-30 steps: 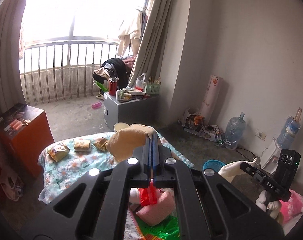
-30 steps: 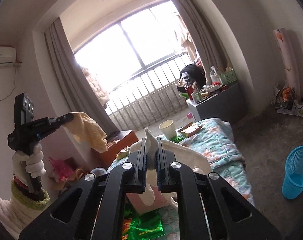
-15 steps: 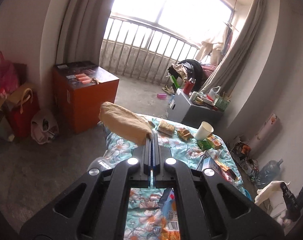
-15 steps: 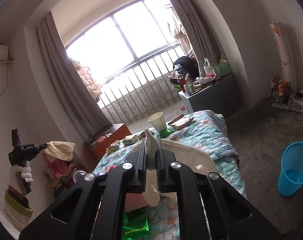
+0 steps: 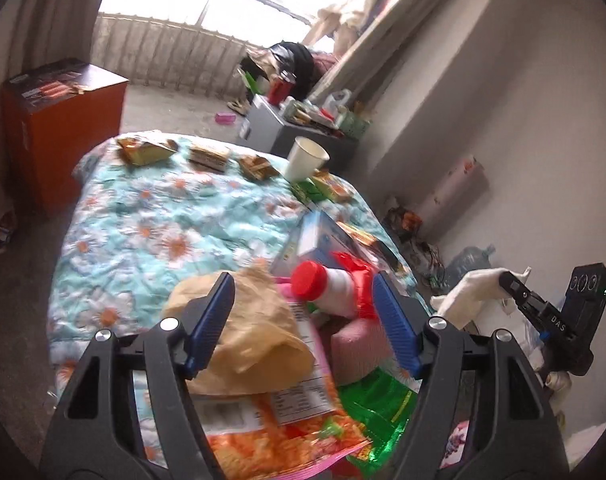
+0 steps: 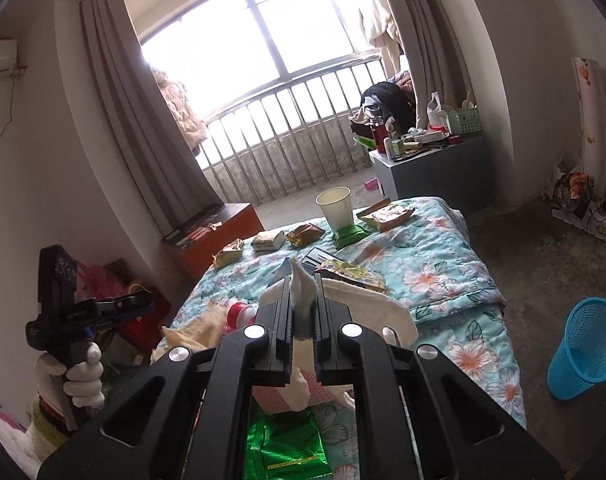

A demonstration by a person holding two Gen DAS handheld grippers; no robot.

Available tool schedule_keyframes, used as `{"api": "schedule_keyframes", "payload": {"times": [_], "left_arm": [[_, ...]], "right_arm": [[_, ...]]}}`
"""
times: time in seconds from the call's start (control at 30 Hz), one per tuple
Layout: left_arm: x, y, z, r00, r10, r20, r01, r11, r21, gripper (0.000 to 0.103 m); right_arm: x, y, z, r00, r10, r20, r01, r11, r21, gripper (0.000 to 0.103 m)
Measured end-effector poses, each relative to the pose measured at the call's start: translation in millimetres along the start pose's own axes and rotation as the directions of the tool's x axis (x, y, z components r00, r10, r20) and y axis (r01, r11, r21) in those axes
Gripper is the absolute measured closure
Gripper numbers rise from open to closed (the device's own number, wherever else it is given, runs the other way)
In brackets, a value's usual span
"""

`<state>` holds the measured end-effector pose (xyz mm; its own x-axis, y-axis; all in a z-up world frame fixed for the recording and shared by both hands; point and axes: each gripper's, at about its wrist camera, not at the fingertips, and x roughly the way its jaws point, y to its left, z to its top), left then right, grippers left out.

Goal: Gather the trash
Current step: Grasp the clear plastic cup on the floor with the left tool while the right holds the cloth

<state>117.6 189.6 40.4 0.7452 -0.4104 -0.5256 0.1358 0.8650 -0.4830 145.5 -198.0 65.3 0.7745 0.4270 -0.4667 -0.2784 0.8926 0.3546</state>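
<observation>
On the bed, seen along both tongs:
Bed point(image 5: 151, 216): a quilted, puckered cover in pale blue with orange-and-white flowers is spread over it; wrappers and cartons are scattered across it.
Basket point(image 6: 587, 340): a round blue plastic mesh bin is stood on the bare floor, well apart from the bed's corner.
Left tongs point(image 5: 303, 316): the ribbed blue pads have just been opening and are now spread wide; nothing is pressed by them.
Tan paper point(image 5: 243, 328): a crumpled, soft brown sheet is lying loose between the spread pads, nearer the left one, on top of the snack packets.
Bottle point(image 5: 327, 284): a smooth white plastic bottle with a red cap is laid on its side just ahead of the left tongs.
Right tongs point(image 6: 303, 304): the pads are pressed together on a tissue.
Tissue point(image 6: 301, 284): a soft white crumpled wad is pinched upright between the right pads.
</observation>
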Motion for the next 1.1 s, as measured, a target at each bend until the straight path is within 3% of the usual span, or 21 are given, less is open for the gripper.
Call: {"api": "schedule_keyframes", "payload": {"times": [0.1, 0.13, 0.17, 0.23, 0.3, 0.4, 0.43, 0.47, 0.57, 0.6, 0.63, 0.7, 0.73, 0.77, 0.8, 0.83, 0.87, 0.9, 1.0, 1.07, 1.1], "left_arm": [[-72, 81, -10, 0.981, 0.137, 0.135, -0.110, 0.976, -0.190, 0.036], [-95, 108, -16, 0.963, 0.212, 0.164, -0.168, 0.954, -0.249, 0.036], [-120, 137, -27, 0.935, 0.306, 0.179, -0.241, 0.919, -0.313, 0.036], [-161, 190, -45, 0.874, 0.461, 0.152, -0.356, 0.821, -0.446, 0.036], [-196, 236, -75, 0.812, 0.572, 0.115, -0.423, 0.713, -0.560, 0.036], [-225, 293, -122, 0.707, 0.707, 0.008, -0.530, 0.538, -0.655, 0.036], [-229, 312, -139, 0.680, 0.732, -0.051, -0.560, 0.473, -0.681, 0.036], [-230, 329, -155, 0.666, 0.740, -0.089, -0.572, 0.431, -0.698, 0.036], [-227, 375, -200, 0.640, 0.747, -0.181, -0.604, 0.343, -0.720, 0.036], [-223, 393, -219, 0.622, 0.749, -0.229, -0.633, 0.309, -0.710, 0.036], [-218, 407, -236, 0.596, 0.747, -0.294, -0.668, 0.258, -0.698, 0.036], [-206, 437, -276, 0.577, 0.714, -0.397, -0.702, 0.185, -0.688, 0.036], [-200, 450, -298, 0.584, 0.682, -0.440, -0.694, 0.140, -0.706, 0.036], [-195, 463, -323, 0.630, 0.629, -0.456, -0.657, 0.118, -0.745, 0.036], [-191, 476, -349, 0.662, 0.576, -0.480, -0.624, 0.068, -0.778, 0.037], [-187, 485, -374, 0.677, 0.538, -0.502, -0.600, 0.009, -0.800, 0.039], [-182, 493, -393, 0.708, 0.502, -0.497, -0.566, -0.018, -0.824, 0.039], [-175, 502, -411, 0.750, 0.454, -0.482, -0.527, -0.031, -0.849, 0.040], [-166, 517, -453, 0.825, 0.402, -0.397, -0.368, -0.151, -0.917, 0.042], [-163, 527, -469, 0.851, 0.406, -0.332, -0.266, -0.213, -0.940, 0.042], [-161, 531, -474, 0.849, 0.416, -0.325, -0.243, -0.239, -0.940, 0.042]], "right_arm": [[8, 10, 4, 1.000, -0.008, -0.026, 0.008, 1.000, -0.026, 0.095], [12, 13, 4, 0.999, -0.002, -0.032, 0.001, 1.000, -0.029, 0.095], [16, 15, 5, 0.999, 0.006, -0.039, -0.007, 1.000, -0.027, 0.095], [26, 19, 7, 0.998, 0.022, -0.058, -0.022, 1.000, -0.012, 0.095], [35, 23, 8, 0.997, 0.031, -0.072, -0.031, 1.000, 0.004, 0.095], [42, 30, 10, 0.996, 0.042, -0.076, -0.042, 0.999, 0.010, 0.095], [41, 33, 10, 0.996, 0.042, -0.075, -0.042, 0.999, 0.007, 0.095], [41, 37, 11, 0.996, 0.040, -0.074, -0.040, 0.999, 0.000, 0.095], [37, 45, 12, 0.997, 0.032, -0.069, -0.034, 0.999, -0.018, 0.095], [35, 46, 12, 0.997, 0.029, -0.066, -0.030, 0.999, -0.021, 0.095], [33, 47, 12, 0.998, 0.026, -0.064, -0.027, 0.999, -0.020, 0.095], [30, 49, 12, 0.998, 0.017, -0.063, -0.018, 1.000, -0.019, 0.095], [28, 50, 11, 0.998, 0.012, -0.064, -0.013, 1.000, -0.020, 0.095], [27, 53, 10, 0.998, 0.005, -0.066, -0.006, 1.000, -0.023, 0.095], [26, 55, 10, 0.998, -0.004, -0.068, 0.002, 1.000, -0.029, 0.095], [25, 58, 10, 0.997, -0.012, -0.070, 0.010, 0.999, -0.034, 0.095], [24, 61, 10, 0.997, -0.017, -0.073, 0.015, 0.999, -0.037, 0.095], [24, 64, 10, 0.997, -0.022, -0.075, 0.019, 0.999, -0.040, 0.095], [22, 75, 11, 0.996, -0.048, -0.076, 0.043, 0.997, -0.063, 0.095], [21, 84, 11, 0.995, -0.067, -0.073, 0.061, 0.995, -0.084, 0.095], [20, 89, 11, 0.995, -0.077, -0.070, 0.070, 0.993, -0.094, 0.095]]}}
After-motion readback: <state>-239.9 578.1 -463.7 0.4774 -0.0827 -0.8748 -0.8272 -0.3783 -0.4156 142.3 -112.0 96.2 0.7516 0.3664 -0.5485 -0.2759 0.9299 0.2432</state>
